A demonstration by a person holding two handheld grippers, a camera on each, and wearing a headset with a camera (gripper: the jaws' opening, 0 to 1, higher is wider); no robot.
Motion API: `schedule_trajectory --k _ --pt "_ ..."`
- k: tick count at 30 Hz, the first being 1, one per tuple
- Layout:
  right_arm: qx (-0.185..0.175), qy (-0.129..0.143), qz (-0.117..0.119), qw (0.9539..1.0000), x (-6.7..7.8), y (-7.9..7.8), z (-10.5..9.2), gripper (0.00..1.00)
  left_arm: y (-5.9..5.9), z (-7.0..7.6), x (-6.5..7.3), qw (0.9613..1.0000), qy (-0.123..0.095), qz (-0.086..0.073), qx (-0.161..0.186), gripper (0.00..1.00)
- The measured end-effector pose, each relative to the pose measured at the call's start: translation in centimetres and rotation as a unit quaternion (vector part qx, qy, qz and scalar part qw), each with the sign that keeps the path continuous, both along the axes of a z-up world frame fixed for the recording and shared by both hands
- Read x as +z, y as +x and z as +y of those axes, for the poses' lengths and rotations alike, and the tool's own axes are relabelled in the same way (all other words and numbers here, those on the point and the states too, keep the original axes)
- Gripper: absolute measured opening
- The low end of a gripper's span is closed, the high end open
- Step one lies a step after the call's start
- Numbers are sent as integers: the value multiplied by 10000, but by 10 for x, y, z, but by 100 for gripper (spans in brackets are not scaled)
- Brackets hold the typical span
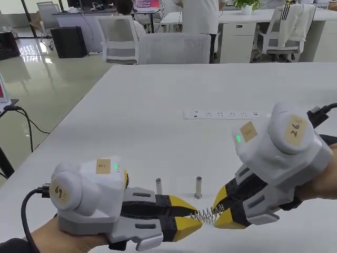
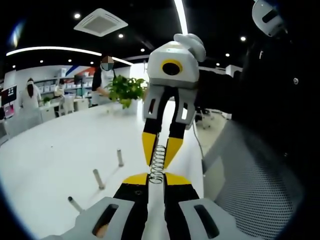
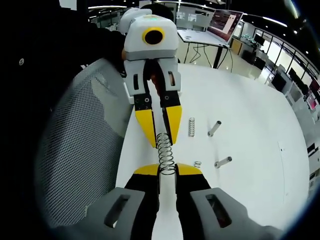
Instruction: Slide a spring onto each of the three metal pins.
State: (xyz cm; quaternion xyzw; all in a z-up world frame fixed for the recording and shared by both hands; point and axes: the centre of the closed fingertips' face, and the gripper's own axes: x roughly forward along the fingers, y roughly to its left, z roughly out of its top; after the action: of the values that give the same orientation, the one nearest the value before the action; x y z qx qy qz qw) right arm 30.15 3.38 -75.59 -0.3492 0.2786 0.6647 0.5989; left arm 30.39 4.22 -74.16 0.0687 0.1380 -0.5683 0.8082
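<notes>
A small steel spring (image 1: 206,214) hangs level between my two grippers, just above the table's near edge. The left gripper (image 1: 196,221) is shut on one end and the right gripper (image 1: 217,213) is shut on the other, yellow tips facing each other. Two bare metal pins (image 1: 158,185) (image 1: 198,187) stand upright just beyond the spring. The left gripper view shows the spring (image 2: 158,162) and three pins (image 2: 120,157) (image 2: 98,178) (image 2: 75,204) to its left. In the right gripper view, another spring (image 3: 191,126) and a short one (image 3: 197,164) sit near two pins (image 3: 215,128) (image 3: 223,161).
The white table (image 1: 158,116) stretches away, with a white power strip (image 1: 224,114) lying across its far middle. Grey office chairs (image 1: 176,48) stand at the far edge. A mesh chair back (image 3: 80,145) sits close behind the near edge.
</notes>
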Motion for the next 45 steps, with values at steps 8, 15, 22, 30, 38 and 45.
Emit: schedule_trajectory --k 8,15,22,30,38,45 --pt "-73 84 119 9999 8 -3 5 8 1 1 -4 9999 123 -24 2 2" --pt "-83 117 130 9998 10 -3 10 8 1 1 -4 9999 100 -2 5 2" --pt "-29 187 132 9997 16 -5 16 8 1 0 -4 10000 100 -7 0 2" --pt "53 196 100 9997 18 -7 22 8 1 0 -5 9999 126 5 -11 2" --pt "102 164 60 9998 20 -8 26 8 1 0 -6 9999 122 10 -5 2" --pt "106 140 26 9998 20 -8 28 8 1 0 -6 9999 110 18 11 2"
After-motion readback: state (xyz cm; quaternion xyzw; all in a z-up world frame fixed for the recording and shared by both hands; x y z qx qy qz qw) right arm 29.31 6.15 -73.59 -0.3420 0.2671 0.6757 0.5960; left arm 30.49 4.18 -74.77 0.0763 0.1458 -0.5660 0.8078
